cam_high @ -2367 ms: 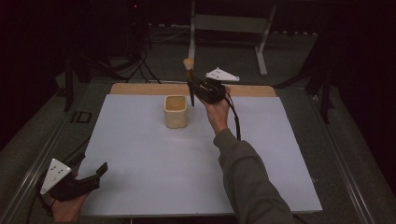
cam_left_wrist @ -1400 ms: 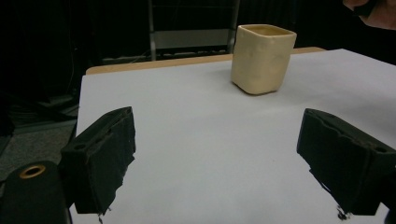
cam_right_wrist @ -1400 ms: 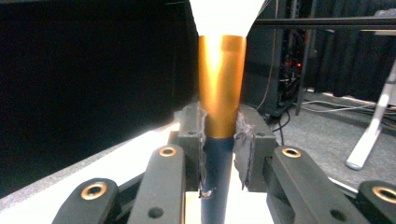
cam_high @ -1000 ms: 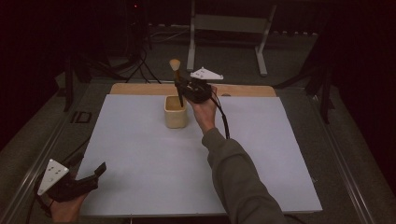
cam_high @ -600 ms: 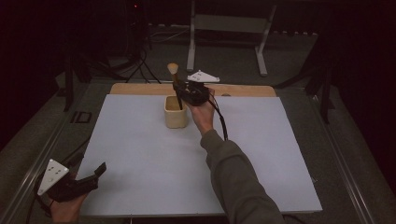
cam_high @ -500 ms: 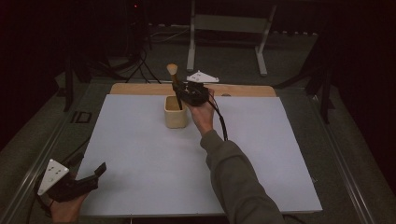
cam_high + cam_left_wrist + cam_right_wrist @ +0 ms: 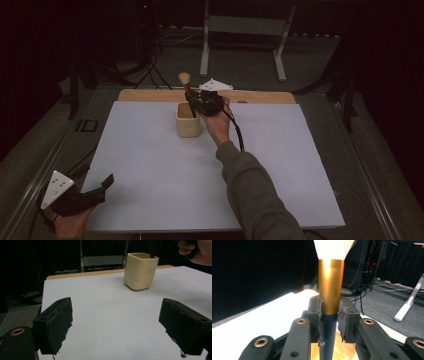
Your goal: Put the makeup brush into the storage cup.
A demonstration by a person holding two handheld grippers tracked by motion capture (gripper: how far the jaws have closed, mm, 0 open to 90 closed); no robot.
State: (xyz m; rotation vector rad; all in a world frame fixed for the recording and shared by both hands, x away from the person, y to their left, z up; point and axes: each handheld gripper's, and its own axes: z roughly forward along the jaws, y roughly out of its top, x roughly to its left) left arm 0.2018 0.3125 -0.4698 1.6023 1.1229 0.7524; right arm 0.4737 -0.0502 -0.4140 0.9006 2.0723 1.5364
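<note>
Holding a brush (image 7: 186,87) clenched in my right gripper (image 7: 196,102), handle down inside the cup (image 7: 188,120) near the worktop's (image 7: 150,165) far edge; left gripper (image 7: 95,190) released.

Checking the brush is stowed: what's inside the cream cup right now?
The brush stands handle-down in the cream cup, bristles up, clamped by the right gripper. The handle's lower end and the cup's floor are hidden by the cup's wall.

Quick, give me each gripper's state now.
Left gripper: open, holding nothing.
Right gripper: shut on the brush, over the cup.
</note>
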